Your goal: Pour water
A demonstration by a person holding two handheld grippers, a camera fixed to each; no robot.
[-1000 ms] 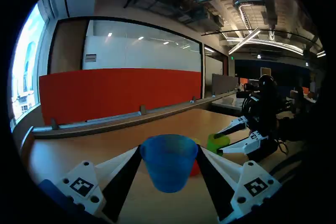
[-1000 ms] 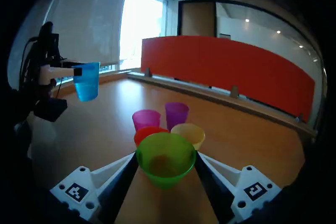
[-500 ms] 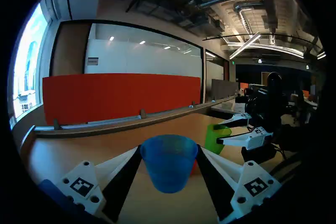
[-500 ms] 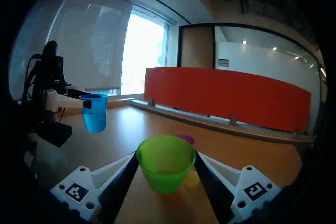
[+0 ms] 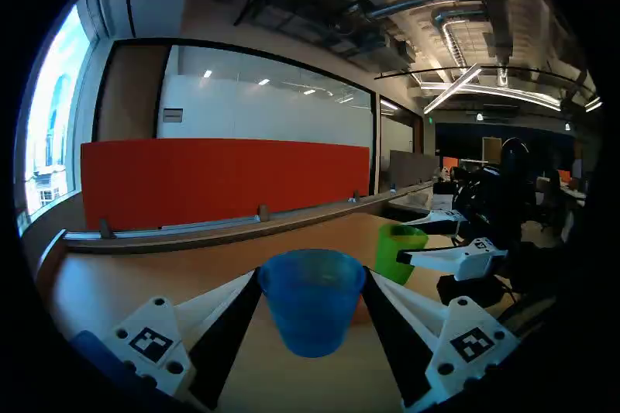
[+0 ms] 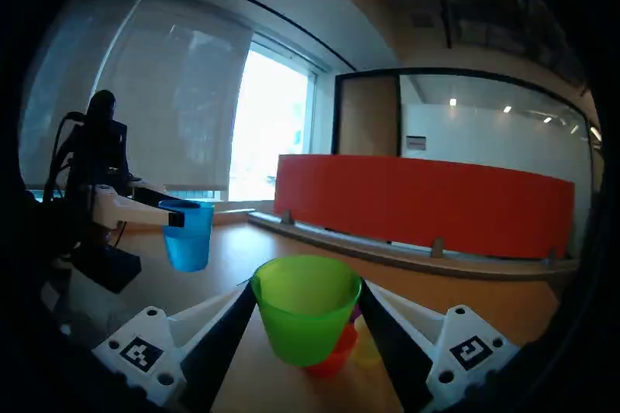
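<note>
**Desk:** Where are the cups?
**Photographer:** The left hand-held gripper (image 5: 310, 280) is clenched on an upright blue cup (image 5: 311, 312) above the wooden bench (image 5: 139, 281). The right hand-held gripper (image 6: 306, 289) grasps a green cup (image 6: 304, 320) nearby, also lifted, with a red cup (image 6: 332, 357) showing just below it.

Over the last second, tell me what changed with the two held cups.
The right gripper raised the green cup up from the cups on the table and brought it nearer the blue cup. Unchanged: the left gripper holds the blue cup upright, and both grips stay shut.
</note>
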